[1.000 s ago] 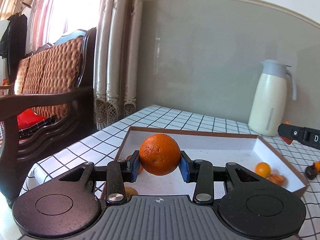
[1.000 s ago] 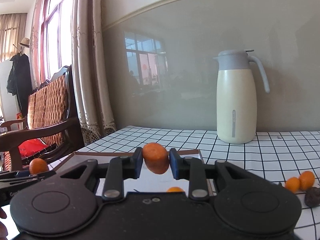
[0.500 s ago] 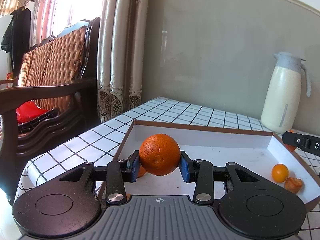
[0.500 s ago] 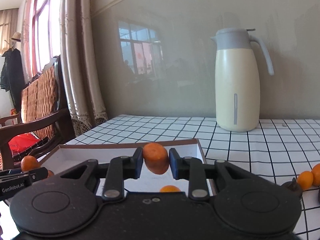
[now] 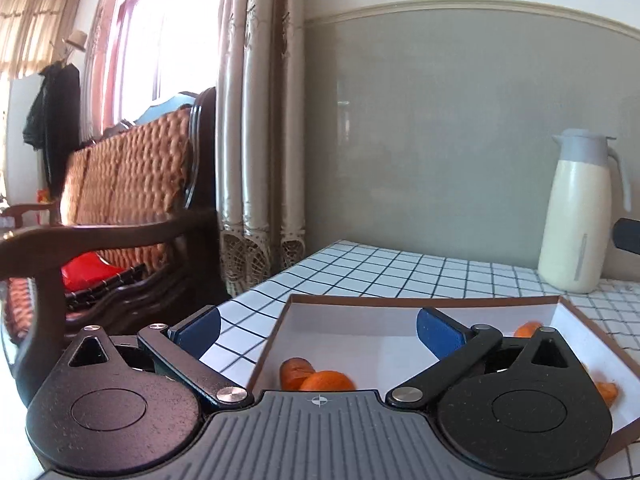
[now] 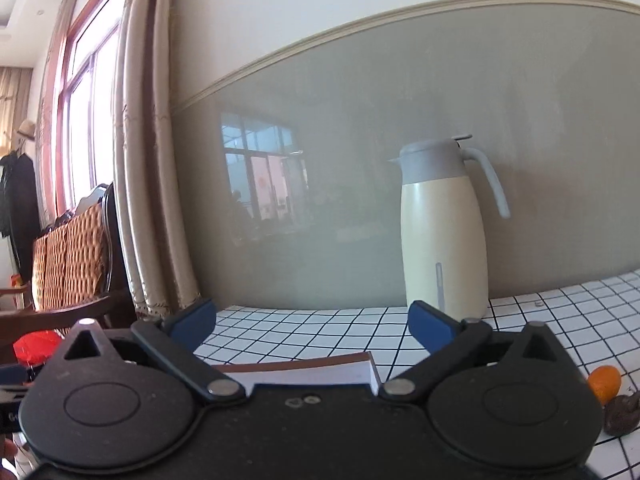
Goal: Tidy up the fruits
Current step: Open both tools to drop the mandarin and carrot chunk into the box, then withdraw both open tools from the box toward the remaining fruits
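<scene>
My left gripper (image 5: 318, 328) is over the near left part of the brown-rimmed white tray (image 5: 400, 300). Its jaws are opening and stand wide apart with nothing between them. Below them in the tray lies the orange (image 5: 328, 380), beside a smaller orange fruit (image 5: 296, 368). More orange fruits (image 5: 528, 328) lie at the tray's right side, partly hidden behind a finger. My right gripper (image 6: 314, 322) is above the tray's far corner (image 6: 320, 372). Its jaws are opening too, with nothing between them.
A cream jug (image 6: 442, 240) with a grey lid stands at the back of the checked tablecloth (image 6: 320, 336), by the grey wall. A small orange (image 6: 605, 383) and a dark fruit (image 6: 622, 414) lie on the cloth to the right. A wooden bench (image 5: 120, 208) and curtains stand left of the table.
Both grippers have let go and their jaws have swung wide. The left's big orange now lies in the tray. The right's small orange no longer shows between its jaws.
</scene>
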A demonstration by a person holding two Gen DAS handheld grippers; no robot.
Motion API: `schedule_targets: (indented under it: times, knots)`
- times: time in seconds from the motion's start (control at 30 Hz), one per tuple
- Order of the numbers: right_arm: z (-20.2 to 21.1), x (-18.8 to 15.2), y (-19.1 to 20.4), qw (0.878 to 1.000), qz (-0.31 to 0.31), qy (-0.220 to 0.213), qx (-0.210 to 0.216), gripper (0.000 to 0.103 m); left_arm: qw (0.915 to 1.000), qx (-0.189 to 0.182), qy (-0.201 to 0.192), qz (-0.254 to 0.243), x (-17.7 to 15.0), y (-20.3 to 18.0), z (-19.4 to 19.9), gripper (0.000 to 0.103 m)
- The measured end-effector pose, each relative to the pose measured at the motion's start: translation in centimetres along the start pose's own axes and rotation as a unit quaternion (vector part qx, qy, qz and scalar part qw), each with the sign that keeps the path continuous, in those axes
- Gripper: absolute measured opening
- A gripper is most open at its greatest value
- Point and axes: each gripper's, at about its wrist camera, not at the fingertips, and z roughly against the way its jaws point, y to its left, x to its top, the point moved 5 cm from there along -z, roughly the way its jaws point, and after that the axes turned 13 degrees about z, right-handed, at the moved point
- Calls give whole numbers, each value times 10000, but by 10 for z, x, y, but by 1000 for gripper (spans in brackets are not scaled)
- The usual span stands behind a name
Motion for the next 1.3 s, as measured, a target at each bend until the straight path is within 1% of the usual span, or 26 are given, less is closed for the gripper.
schedule_targets:
  times: [0.17,0.27,0.43,0.63,0.87,1.17,1.3]
  knots:
    - [-1,-2,-4,9998,-105,136,43,97,10000,-40,27,54,2,-2,5,103]
    - [1,-3,-2,9998,-13,177,85,97,10000,-50,13,-46,1,-8,10,103]
    - [5,-7,-3,9996,57,254,112,97,9998,-160,108,-77,-2,-16,14,103]
    - [15,-9,-19,9993,-34,369,83,97,9993,-328,150,-111,-4,-33,20,103]
    - [34,-12,-55,9989,-83,374,-268,97,9973,-678,172,-226,-12,-67,31,103]
    - [62,-15,-97,9975,-194,354,-578,97,9935,-1039,364,-293,-24,-108,45,103]
    - [74,-17,-115,9956,-135,324,-865,97,9902,-1304,338,-371,-29,-129,53,103]
